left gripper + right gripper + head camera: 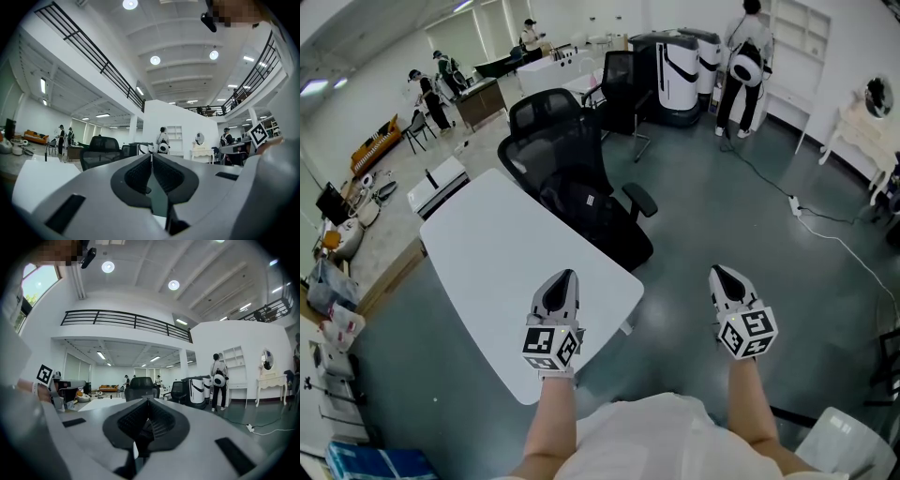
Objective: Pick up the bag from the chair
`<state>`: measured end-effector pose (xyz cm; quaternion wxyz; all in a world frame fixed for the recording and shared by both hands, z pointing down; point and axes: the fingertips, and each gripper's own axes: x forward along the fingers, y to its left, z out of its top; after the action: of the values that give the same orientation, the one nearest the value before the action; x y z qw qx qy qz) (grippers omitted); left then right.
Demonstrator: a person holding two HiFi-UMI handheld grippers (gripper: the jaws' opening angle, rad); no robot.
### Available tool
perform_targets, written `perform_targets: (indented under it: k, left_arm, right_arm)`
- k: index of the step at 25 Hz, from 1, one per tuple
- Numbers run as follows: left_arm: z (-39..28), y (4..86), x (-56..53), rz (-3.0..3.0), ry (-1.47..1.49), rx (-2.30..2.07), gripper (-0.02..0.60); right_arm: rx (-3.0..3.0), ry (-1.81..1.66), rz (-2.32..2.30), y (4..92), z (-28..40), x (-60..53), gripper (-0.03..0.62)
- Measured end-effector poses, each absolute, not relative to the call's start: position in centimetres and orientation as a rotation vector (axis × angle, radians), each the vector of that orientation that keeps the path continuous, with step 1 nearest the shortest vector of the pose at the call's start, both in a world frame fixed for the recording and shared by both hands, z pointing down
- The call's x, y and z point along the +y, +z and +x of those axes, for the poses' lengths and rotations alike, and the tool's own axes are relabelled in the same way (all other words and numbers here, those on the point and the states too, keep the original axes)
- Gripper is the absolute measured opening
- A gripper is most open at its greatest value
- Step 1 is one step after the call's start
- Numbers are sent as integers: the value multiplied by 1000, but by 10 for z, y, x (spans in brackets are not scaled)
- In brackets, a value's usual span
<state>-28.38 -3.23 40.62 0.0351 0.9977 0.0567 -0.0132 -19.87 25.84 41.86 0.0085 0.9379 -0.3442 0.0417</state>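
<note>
Bag (582,208) on chair (546,148) seat, 12 o'clock of left gripper (564,277); right gripper (719,273) alongside; both empty, fingers pressed together, apparently pre-approach.

A white top (647,436), with bare forearms. Left gripper (565,279) and right gripper (719,272): smooth, grey-white, pointed at the nose. Black ribbed pads (138,176) inside, set in a dark leaf shape. Long dark slots (65,213) on the sides. At the back of each, a cube (551,346) with black and white square marks.
</note>
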Motion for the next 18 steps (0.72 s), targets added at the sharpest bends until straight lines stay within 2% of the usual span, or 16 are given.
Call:
perform_targets:
  k: [9, 18]
  left_arm:
    - [-248, 399, 25, 3051, -38, 183, 34]
    - [-235, 401, 56, 3050, -28, 201, 34]
  right_arm:
    - [-1084, 127, 2914, 402, -166, 310, 19]
    - [-1085, 127, 2906, 403, -163, 342, 19]
